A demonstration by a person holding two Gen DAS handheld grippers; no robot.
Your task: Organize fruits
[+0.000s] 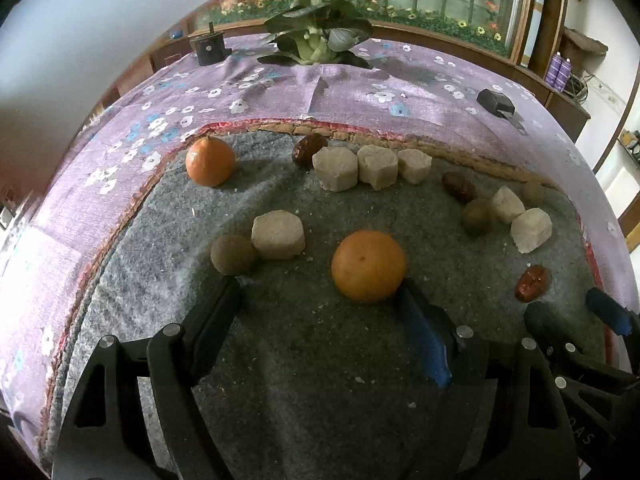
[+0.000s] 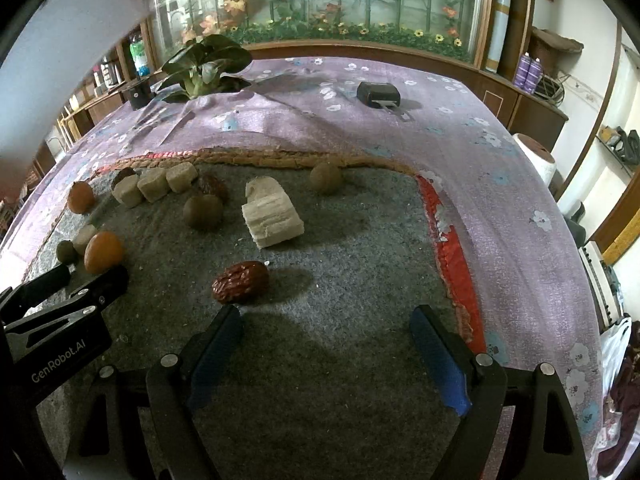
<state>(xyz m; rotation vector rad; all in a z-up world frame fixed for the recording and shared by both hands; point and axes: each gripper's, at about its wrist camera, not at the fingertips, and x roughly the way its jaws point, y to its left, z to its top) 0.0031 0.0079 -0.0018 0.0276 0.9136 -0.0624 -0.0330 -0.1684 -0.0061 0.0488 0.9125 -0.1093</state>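
The near orange [image 1: 368,266] sits on the grey mat [image 1: 300,360] just ahead of the left tongs [image 1: 320,300], right of their centreline, touching the right finger. Both tongs gape wide, empty. A red date [image 2: 240,282], long axis crosswise, lies ahead-left of the right tongs [image 2: 326,320].
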